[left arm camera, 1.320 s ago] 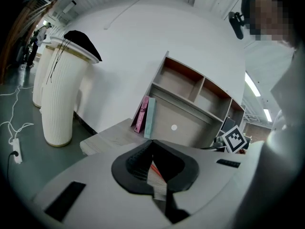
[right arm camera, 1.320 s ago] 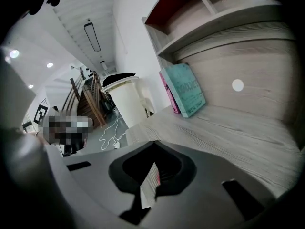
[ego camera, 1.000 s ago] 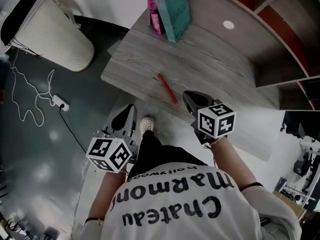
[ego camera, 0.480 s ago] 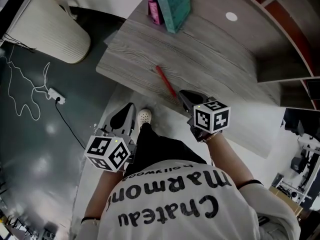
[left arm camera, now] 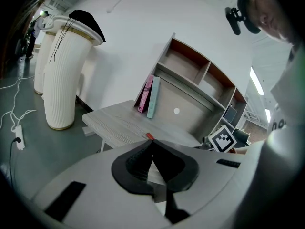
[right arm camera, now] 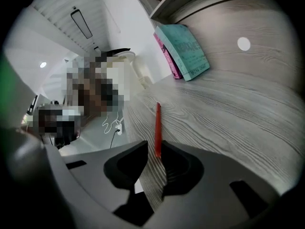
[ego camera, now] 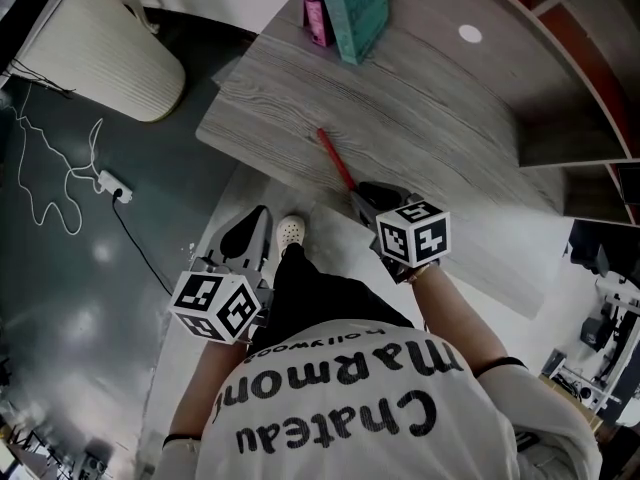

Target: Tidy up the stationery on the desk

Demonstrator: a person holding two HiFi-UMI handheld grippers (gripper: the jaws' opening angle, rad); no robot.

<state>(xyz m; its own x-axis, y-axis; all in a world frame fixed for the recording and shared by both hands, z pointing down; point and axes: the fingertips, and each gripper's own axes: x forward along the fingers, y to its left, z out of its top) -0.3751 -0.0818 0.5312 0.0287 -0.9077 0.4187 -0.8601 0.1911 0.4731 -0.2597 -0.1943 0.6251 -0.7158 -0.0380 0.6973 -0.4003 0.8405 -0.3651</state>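
Observation:
A red pen point(ego camera: 335, 159) lies on the grey wooden desk point(ego camera: 430, 138), pointing toward its front edge. My right gripper point(ego camera: 362, 198) sits at the pen's near end. In the right gripper view the pen point(right arm camera: 157, 125) runs away from the right gripper point(right arm camera: 153, 147), whose jaws stand open with a gap wider than the pen. The pen's near tip lies in that gap, close to the right-hand jaw. My left gripper point(ego camera: 250, 223) hangs below the desk edge over the floor. In its own view the left gripper point(left arm camera: 152, 143) is shut and empty.
A teal book point(ego camera: 352, 8) and a pink book point(ego camera: 312, 3) stand at the back of the desk, under a shelf unit point(left arm camera: 190, 75). A white ribbed cylinder point(ego camera: 100, 48) and a power strip point(ego camera: 115, 190) with cable are on the floor at the left.
My right gripper has moved forward along the desk until its tips reach the pen's near end. The left gripper has stayed put.

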